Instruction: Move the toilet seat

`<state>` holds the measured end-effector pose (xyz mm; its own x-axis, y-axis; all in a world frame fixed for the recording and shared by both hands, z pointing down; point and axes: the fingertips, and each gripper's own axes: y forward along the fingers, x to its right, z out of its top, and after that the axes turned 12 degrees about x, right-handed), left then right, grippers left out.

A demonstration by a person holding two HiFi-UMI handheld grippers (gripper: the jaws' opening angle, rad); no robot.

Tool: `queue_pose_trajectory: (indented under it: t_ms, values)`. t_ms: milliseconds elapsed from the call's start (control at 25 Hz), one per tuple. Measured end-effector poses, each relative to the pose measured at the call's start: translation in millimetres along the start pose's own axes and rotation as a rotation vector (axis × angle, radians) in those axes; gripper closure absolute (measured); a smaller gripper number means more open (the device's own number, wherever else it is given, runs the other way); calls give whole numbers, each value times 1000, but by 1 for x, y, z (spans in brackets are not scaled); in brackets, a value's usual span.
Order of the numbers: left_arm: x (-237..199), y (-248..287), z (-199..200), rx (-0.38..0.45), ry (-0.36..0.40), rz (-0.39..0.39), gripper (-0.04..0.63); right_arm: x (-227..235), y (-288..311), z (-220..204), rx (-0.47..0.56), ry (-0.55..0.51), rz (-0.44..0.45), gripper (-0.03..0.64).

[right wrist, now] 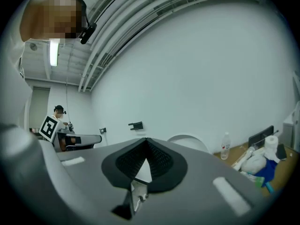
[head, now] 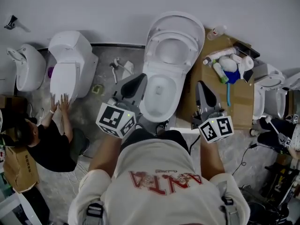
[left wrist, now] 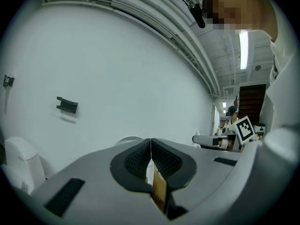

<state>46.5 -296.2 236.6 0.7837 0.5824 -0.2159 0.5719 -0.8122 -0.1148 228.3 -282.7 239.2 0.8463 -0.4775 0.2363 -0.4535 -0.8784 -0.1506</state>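
Observation:
The white toilet (head: 159,95) stands in the middle of the head view, straight ahead of me. Its seat (head: 171,35) and lid (head: 180,18) are both raised and lean back towards the wall. My left gripper (head: 139,78) hovers by the bowl's left rim, shut with nothing in it. Its pads (left wrist: 140,159) meet in the left gripper view. My right gripper (head: 200,84) hangs just right of the bowl, shut and empty, with its pads (right wrist: 157,158) touching. Only the top of the raised lid (right wrist: 187,140) shows over the jaws in the right gripper view.
A person (head: 47,142) kneels at the left with both hands on a second toilet (head: 70,64). A brown board (head: 239,102) to the right carries bottles and cleaning things. More toilets stand at far left (head: 26,67) and far right (head: 268,86). A cardboard box (head: 18,168) sits at lower left.

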Motion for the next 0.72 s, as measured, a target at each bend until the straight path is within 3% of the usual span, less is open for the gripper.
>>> queue_pose_trajectory:
  t_ms: [320,720]
  values:
    - [17,-42,43,46,38,-48,584,-63,-12,38,53,-127,1,615]
    - [31,-52,63,75,43,-83,584,-77,-30,65,83,-200,-27,615]
